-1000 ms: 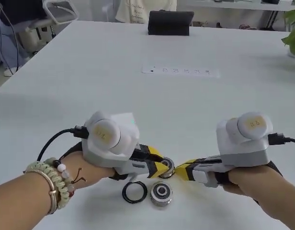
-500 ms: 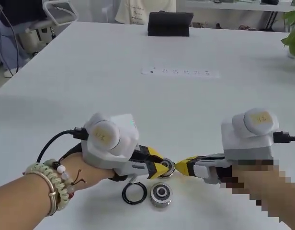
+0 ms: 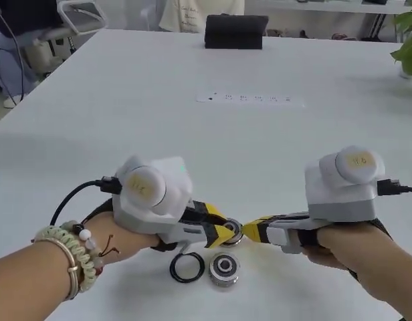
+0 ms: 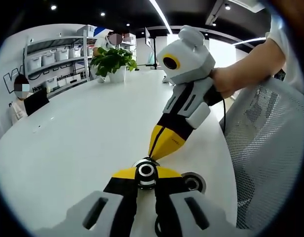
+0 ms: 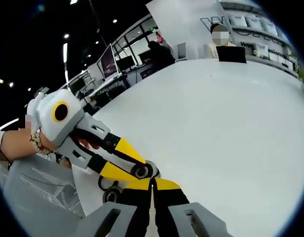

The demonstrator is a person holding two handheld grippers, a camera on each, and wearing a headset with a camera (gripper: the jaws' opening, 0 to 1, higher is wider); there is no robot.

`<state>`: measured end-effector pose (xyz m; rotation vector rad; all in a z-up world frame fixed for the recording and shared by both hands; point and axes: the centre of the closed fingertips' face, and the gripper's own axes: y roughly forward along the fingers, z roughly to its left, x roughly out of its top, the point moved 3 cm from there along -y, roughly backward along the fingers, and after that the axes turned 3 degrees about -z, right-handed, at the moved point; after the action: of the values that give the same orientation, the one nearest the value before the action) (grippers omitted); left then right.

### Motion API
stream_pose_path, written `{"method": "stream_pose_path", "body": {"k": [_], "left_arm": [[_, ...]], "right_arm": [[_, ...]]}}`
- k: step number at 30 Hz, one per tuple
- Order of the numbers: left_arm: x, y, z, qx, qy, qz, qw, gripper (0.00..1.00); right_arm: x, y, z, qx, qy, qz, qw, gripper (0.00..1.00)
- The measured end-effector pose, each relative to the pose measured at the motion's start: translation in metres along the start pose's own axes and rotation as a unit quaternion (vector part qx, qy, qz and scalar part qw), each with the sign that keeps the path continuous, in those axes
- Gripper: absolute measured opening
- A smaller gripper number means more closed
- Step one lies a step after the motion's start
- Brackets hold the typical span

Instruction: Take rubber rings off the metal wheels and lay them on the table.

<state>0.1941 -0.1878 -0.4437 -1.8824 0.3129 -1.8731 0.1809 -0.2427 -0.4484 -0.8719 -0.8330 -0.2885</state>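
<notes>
Jaws of the left gripper [image 3: 227,231] clamp a metal wheel [image 3: 233,232] at lower centre, steadying it so the right gripper [image 3: 250,232], tips pinched together, can pick at its rim; a loose rubber ring [image 3: 187,267] lies just below.

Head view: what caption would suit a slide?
Left gripper holds a metal wheel, right gripper at its rim; a rubber ring lies on the table.

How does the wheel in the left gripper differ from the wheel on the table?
The held wheel is clamped in the left gripper, with the right gripper tip at it; the table wheel lies flat, untouched. The table wheel shows a bare metal rim, a loose rubber ring beside it; the held wheel's rim looks dark. Both are small metal wheels.
</notes>
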Motion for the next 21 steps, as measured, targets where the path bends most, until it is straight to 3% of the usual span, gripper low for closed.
{"method": "stream_pose_path", "body": {"k": [21], "left_arm": [[0.0007, 0.0002, 0.0001, 0.001, 0.008, -0.001, 1.0000, 0.07]], "right_arm": [[0.0039, -0.0005, 0.0052, -0.003, 0.000, 0.000, 1.0000, 0.00]]}}
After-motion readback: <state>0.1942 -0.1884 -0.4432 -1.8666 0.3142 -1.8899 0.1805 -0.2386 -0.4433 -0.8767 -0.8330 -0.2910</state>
